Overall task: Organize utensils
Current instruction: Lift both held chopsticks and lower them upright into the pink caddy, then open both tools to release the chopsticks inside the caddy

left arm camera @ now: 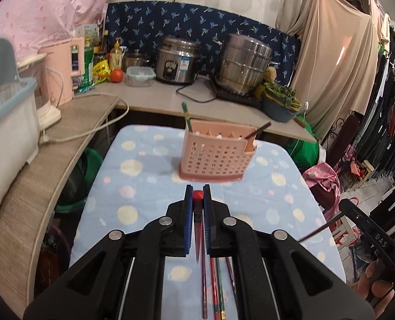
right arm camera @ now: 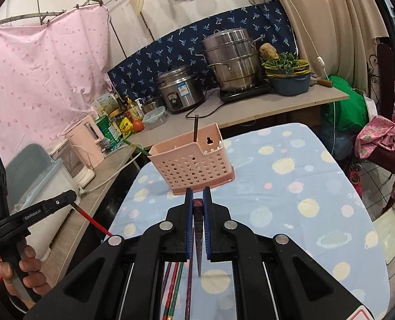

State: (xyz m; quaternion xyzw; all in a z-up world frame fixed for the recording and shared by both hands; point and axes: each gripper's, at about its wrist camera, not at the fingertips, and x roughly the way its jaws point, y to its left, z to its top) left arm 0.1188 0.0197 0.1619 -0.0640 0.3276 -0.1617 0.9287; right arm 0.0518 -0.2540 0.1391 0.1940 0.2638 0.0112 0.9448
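Pink perforated plastic utensil basket [left arm camera: 214, 152] on the blue planet-print bench [left arm camera: 133, 186] holds two chopsticks. My left claw [left arm camera: 198, 194] grips a red chopstick [left arm camera: 198, 195], right claw [right arm camera: 198, 200] a maroon one [right arm camera: 198, 203]; loose chopsticks [left arm camera: 216, 288] remain. Partway.

1. My left gripper [left arm camera: 198, 190]: black plastic frame, blue ribbed pads, four round silver pivot screws.
2. My right gripper [right arm camera: 198, 193]: same black build, same blue pads and silver screws.
3. Pistol-grip handle, white lettering along the side; bare fingers [right arm camera: 29, 262] wrap it.
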